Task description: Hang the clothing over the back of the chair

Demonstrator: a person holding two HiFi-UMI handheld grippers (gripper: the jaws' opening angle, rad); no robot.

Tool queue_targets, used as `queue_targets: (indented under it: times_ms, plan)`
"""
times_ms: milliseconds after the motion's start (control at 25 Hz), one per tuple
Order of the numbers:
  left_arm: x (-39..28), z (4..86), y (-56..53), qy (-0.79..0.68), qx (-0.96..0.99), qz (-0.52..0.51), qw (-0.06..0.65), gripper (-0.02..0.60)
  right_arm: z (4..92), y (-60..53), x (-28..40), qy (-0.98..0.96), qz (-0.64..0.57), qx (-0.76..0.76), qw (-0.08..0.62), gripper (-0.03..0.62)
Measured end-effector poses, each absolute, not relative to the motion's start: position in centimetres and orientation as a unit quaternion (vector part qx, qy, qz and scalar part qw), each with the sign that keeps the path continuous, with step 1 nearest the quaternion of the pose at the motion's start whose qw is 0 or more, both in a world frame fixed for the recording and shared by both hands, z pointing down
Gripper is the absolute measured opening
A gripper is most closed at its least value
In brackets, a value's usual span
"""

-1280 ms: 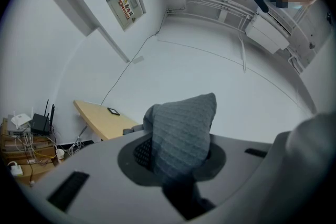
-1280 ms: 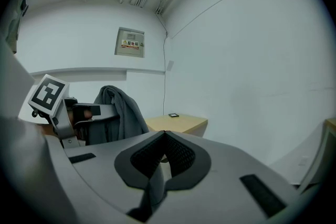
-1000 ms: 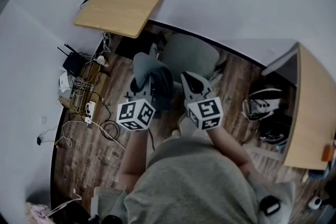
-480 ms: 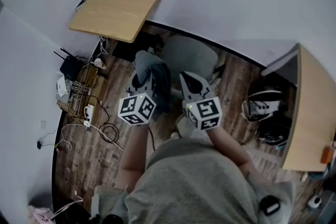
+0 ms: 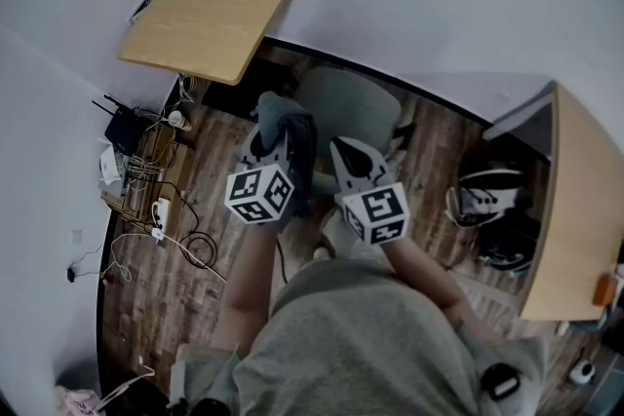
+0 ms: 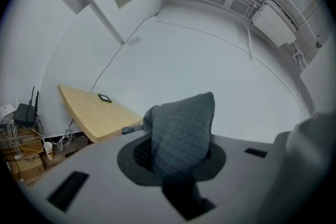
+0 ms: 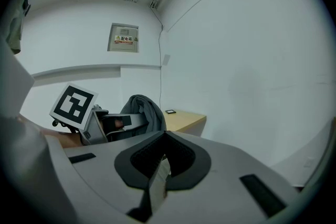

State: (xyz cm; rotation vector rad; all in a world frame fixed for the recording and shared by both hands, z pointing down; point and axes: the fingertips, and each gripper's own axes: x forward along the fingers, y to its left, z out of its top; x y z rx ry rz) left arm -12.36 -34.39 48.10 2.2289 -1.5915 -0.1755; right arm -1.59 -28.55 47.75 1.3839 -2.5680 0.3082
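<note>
Head view and two gripper views: carrying the garment to the chair.

The left gripper point(image 5: 271, 143) has its jaws pinched on a fold of the dark grey quilted clothing point(image 6: 181, 131). The fold bunches up above the jaws, and the head view shows the rest draping down on the gripper's right side. The garment is thus held in the air, near the chair point(image 5: 346, 102) but apart from it, and nothing is hung yet. A high pinch on a gathered fold probably keeps the loose fabric clear of the wooden floor point(image 5: 156, 287) and leaves a free length to lay over the backrest.

The right gripper point(image 7: 164, 136) has its jaws pressed together, and no cloth can be made out between them. It is held level just right of the left gripper, likely ready to take a second hold or spread the fabric.

The grey-green chair stands on the far side of both grippers, against the wall. From above, its back cannot be told from its seat. A wooden desk point(image 5: 210, 10) stands at far left, well apart from the work.
</note>
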Motion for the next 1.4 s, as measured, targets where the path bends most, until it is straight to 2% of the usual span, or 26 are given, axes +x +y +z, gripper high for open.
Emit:
queue_targets:
  times_ms: [440, 1040, 1400]
  plan:
    - [-9.8, 52.4, -37.6, -0.564, 0.800, -0.007, 0.206, 0.078, 48.7, -30.4, -0.4, -0.871, 0.110, 0.466, 0.112, -0.002]
    - [-6.8, 58.7, -39.9, -0.553, 0.792, 0.133, 0.221, 0.078, 49.8, -31.9, 0.5, -0.868, 0.126, 0.466, 0.116, -0.002]
    - [-6.8, 58.8, -39.4, -0.547, 0.792, 0.138, 0.232, 0.099, 49.6, -31.8, 0.2, -0.866, 0.122, 0.471, 0.114, -0.002]
